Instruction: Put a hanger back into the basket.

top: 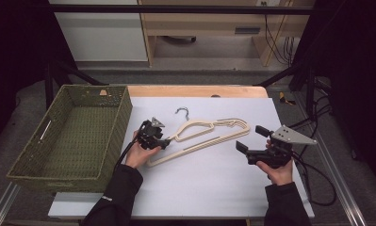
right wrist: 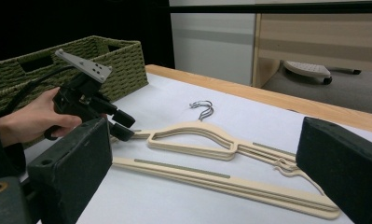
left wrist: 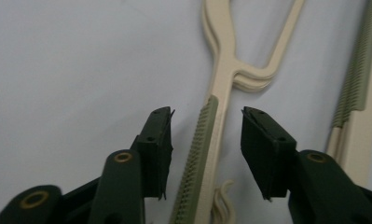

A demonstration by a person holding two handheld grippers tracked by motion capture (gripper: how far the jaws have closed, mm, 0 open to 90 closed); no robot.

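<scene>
While the hangers [top: 209, 134] lie stacked on the bench [top: 209, 183]:
Handling: judged light, stiff, slippery.
Hold: ribbed shoulder arm.
Left gripper [left wrist: 206, 135]: fingers apart, straddling it.
Right gripper [top: 251, 137]: fingers apart, empty.

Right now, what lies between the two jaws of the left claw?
One arm of the cream hangers, with its ribbed green strip, runs up between the jaws of the left claw. The left gripper view shows gaps on both sides, so the pads don't press it yet.

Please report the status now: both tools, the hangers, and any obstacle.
Left tool open astride hanger arm, not gripping. Right tool open, beside hangers. Basket left; nothing obstructing.
</scene>
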